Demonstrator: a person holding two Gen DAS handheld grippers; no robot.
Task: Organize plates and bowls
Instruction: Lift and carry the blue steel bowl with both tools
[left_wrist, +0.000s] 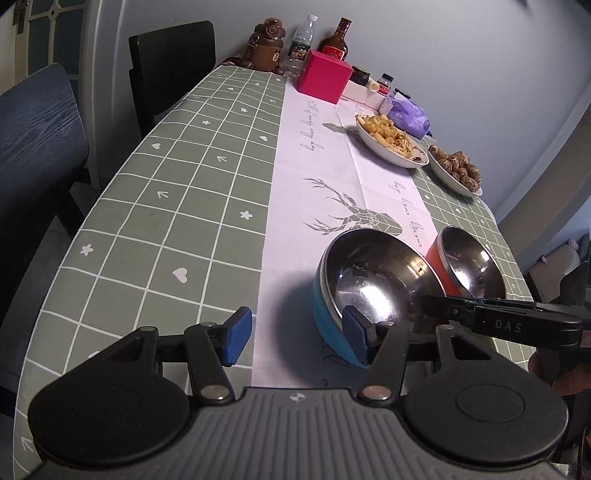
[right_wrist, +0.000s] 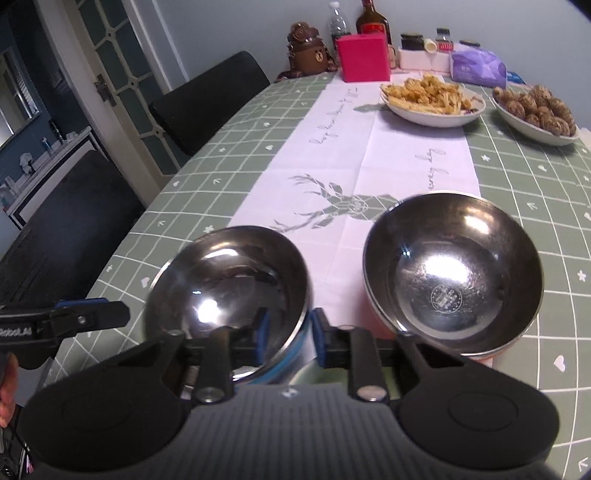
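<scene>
Two steel-lined bowls sit side by side on the table runner: a blue bowl (left_wrist: 373, 280) (right_wrist: 229, 284) and an orange bowl (left_wrist: 467, 266) (right_wrist: 454, 280). My right gripper (right_wrist: 290, 330) straddles the blue bowl's near right rim, one pad inside and one outside, shut on the wall; it also shows as a black arm (left_wrist: 480, 314) in the left wrist view. My left gripper (left_wrist: 297, 334) is open just left of the blue bowl, its right pad (left_wrist: 356, 332) against the near outer wall, with only tablecloth between the pads. Its fingers (right_wrist: 92, 314) stop short of the bowl's left rim.
Further back stand a white plate of fries (left_wrist: 391, 142) (right_wrist: 432, 101) and a plate of brown balls (left_wrist: 456, 170) (right_wrist: 535, 110). A pink box (left_wrist: 325, 75), bottles, jars and a purple bag line the far end. Two dark chairs (left_wrist: 173, 66) stand along the left edge.
</scene>
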